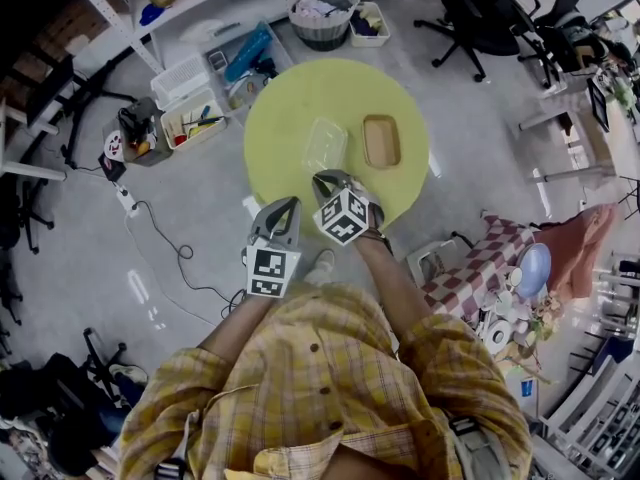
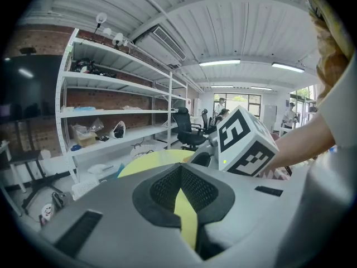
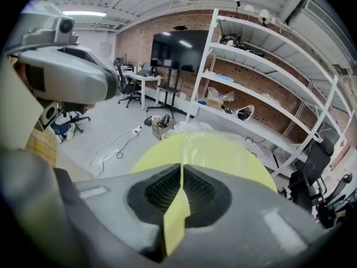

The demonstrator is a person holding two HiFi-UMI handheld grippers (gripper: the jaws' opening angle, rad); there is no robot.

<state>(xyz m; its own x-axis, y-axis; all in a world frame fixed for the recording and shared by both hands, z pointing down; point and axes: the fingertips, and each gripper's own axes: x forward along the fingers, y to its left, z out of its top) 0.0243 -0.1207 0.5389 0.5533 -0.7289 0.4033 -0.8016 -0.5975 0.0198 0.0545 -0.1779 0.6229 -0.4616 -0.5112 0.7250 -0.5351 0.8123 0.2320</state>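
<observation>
While I hold both grippers at the near rim of the round yellow table, neither pinches anything. The left gripper has its jaws pressed together with nothing between them, and the right gripper is the same. My right one hangs just short of a clear plastic box lying on the table. A shallow brown tray sits just beside that box, on its right.
</observation>
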